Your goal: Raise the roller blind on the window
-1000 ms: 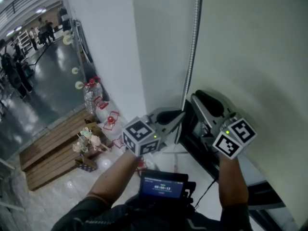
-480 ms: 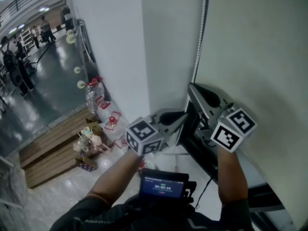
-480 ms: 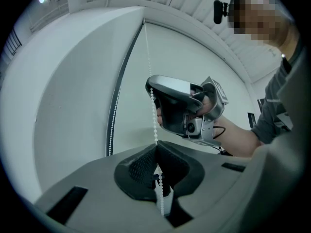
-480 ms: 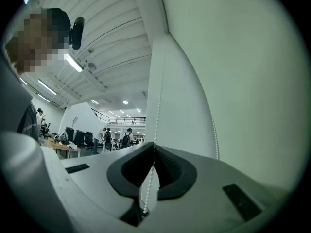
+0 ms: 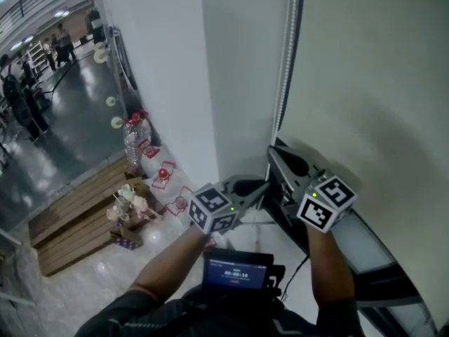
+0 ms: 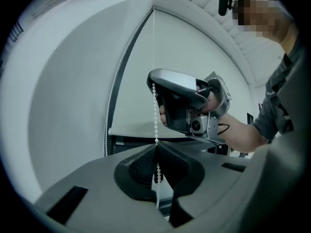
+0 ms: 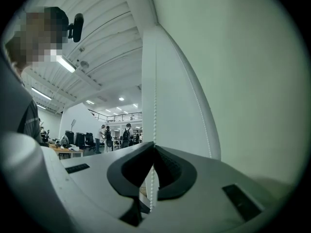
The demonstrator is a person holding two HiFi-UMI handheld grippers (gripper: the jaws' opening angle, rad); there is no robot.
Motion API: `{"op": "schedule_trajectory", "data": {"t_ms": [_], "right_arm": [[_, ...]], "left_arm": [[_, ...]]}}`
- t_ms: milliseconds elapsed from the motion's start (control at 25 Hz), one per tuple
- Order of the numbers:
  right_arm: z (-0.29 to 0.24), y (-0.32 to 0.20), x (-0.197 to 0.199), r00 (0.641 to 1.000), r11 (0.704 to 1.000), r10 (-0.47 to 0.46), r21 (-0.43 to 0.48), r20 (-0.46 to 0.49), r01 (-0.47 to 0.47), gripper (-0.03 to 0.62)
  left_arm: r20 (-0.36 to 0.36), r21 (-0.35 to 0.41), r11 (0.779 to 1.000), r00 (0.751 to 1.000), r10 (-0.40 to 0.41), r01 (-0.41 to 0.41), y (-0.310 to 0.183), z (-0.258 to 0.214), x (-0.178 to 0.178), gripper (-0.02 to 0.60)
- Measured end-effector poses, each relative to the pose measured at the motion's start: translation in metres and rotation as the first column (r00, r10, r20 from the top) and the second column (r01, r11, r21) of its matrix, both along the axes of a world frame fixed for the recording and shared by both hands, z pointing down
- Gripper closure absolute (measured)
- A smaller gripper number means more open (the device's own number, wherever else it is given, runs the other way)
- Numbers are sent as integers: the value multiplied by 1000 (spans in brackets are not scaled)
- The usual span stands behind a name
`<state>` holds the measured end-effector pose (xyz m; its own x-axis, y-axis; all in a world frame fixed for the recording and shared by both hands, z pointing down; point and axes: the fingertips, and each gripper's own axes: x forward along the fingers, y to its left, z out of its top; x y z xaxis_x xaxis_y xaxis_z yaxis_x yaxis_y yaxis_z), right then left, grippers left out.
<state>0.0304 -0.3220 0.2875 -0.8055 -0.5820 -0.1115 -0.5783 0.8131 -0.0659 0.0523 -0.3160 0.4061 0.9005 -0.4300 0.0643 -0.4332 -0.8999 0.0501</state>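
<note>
The pale roller blind [image 5: 372, 83] hangs at the right, and its white bead chain [image 5: 283, 69] runs down its left edge. My right gripper [image 5: 273, 154] is the upper one, shut on the bead chain [image 7: 155, 81], which runs straight into its closed pads. Just below it, my left gripper [image 5: 264, 184] is shut on the same chain [image 6: 154, 57]. In the left gripper view the chain enters my left gripper [image 6: 156, 147], with the right gripper [image 6: 152, 81] clamped higher up. A second strand [image 7: 200, 110] hangs free beside the blind.
A white wall [image 5: 168, 83] stands left of the blind, and the dark window frame [image 5: 365, 276] shows under the blind's lower edge. Far below are a water bottle [image 5: 134, 140], a wooden pallet [image 5: 74, 220] and small items. A screen device [image 5: 238, 272] sits at my chest.
Both grippers have sunk a little along the chain, staying one above the other. The right gripper's cube has shifted left toward the left one.
</note>
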Motion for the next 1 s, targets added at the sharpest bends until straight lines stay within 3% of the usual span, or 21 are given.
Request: {"op": "schedule_trajectory", "data": {"t_ms": [280,400,440,480,520,680,840,1000], "right_arm": [[11,1,5,1000,1000,-12,-13,-1,12,592],[10,3,7,1000,1000,-5,-4,-12,4,592],[10,3,8,1000,1000,-2,-3,-11,2,592],[10,4,8,1000,1000,-2,-3,-9,2,592],[11,4,7,1000,1000,-4,-3,-7,4,592],[11,7,4,1000,1000,-12,-2,-5,12,592],[13,7,-2,1000,1000,-24,5,-6,24,592],[16,8,-4,999,999,-32,9,-4,32,594]], "left_arm": [[-6,0,1000,1000,0,0,2,7,4,583],[36,6,1000,999,-10,10,7,5,-5,580],[55,12,1000,998,-8,7,10,2,-11,531],[65,23,1000,998,1,-2,12,-3,-19,425],[58,41,999,998,9,-11,15,-12,-27,377],[-97,116,993,995,13,-1,22,-93,-52,388],[-113,186,982,993,38,-16,21,-156,-40,445],[-206,166,986,977,60,-26,5,-202,-28,445]]}}
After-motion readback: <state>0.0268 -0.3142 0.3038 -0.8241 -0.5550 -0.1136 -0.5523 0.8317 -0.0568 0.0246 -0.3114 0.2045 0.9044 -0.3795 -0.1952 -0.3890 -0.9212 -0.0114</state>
